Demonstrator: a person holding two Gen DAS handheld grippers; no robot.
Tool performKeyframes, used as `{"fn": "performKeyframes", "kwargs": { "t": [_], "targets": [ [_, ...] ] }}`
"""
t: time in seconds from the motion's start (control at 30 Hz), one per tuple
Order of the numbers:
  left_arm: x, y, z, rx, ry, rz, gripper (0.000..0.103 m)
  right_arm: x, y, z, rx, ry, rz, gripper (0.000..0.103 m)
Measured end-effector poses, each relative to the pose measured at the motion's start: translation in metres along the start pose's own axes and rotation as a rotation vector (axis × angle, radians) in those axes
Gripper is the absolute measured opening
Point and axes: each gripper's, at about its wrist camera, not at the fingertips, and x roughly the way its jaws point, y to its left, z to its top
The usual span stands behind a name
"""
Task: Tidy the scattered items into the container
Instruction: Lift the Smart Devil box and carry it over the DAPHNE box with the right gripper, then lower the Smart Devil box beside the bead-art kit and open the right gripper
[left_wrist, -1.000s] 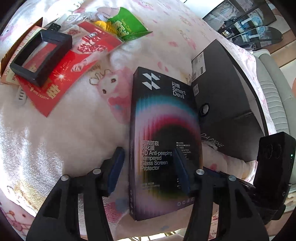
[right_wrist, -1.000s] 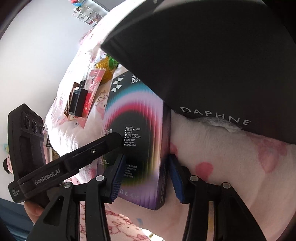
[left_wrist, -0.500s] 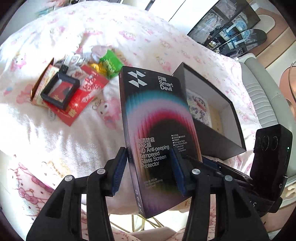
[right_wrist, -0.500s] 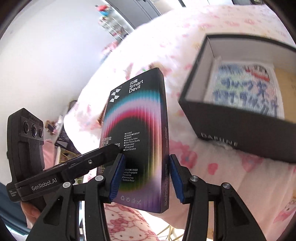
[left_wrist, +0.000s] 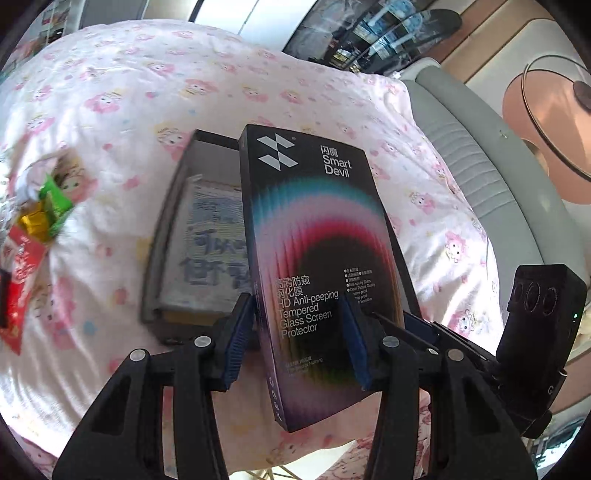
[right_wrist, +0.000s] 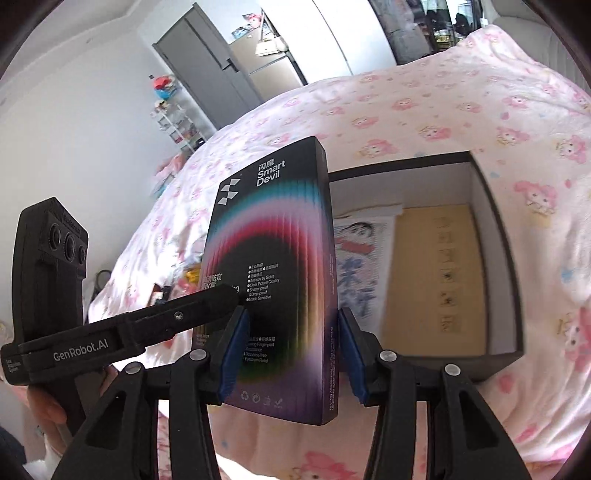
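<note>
With the left gripper (left_wrist: 299, 339) and right gripper (right_wrist: 288, 354) both clamped on the screen protector box (left_wrist: 317, 266), uneven release could, seemingly, tip it onto the container (right_wrist: 498, 236) rim at mid-frame.

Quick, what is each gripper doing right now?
Left gripper: closed on the screen protector box.
Right gripper: closed on the same box, lower down.

Screen-protector box (left_wrist: 317, 258) above open container (right_wrist: 495, 258)

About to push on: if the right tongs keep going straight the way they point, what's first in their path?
Likely the open black box on the bed, with the held screen protector box reaching it first; depth is hard to judge.
</note>
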Motion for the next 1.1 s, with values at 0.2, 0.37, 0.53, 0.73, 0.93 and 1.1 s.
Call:
{"fn": "performKeyframes", "kwargs": {
  "t": [0.2,0.37,0.53,0.73,0.93,1.1],
  "targets": [
    [0.054,-0.013,0.019,-0.011,0.089,-0.019,0.049,0.017,-0.054,0.017,0.113,0.038,-0.037,0.044],
    [0.087,-0.003,0.046,-0.026,0.145,0.001,0.05,0.037,-0.069,0.027,0.155,0.076,-0.024,0.045],
    [0.115,0.012,0.052,-0.035,0.22,0.044,0.05,0.067,-0.071,0.029,0.144,0.165,-0.09,0.046],
    [0.129,0.023,0.042,-0.019,0.298,0.106,0.049,0.092,-0.068,0.019,0.131,0.241,-0.128,0.048],
    [0.093,0.036,0.041,-0.063,0.143,0.136,0.031,0.06,-0.072,0.025,0.217,0.099,-0.082,0.048],
    [0.085,0.047,0.039,-0.078,0.134,0.258,0.031,0.058,-0.07,0.03,0.205,0.097,-0.087,0.048]
  ]
}}
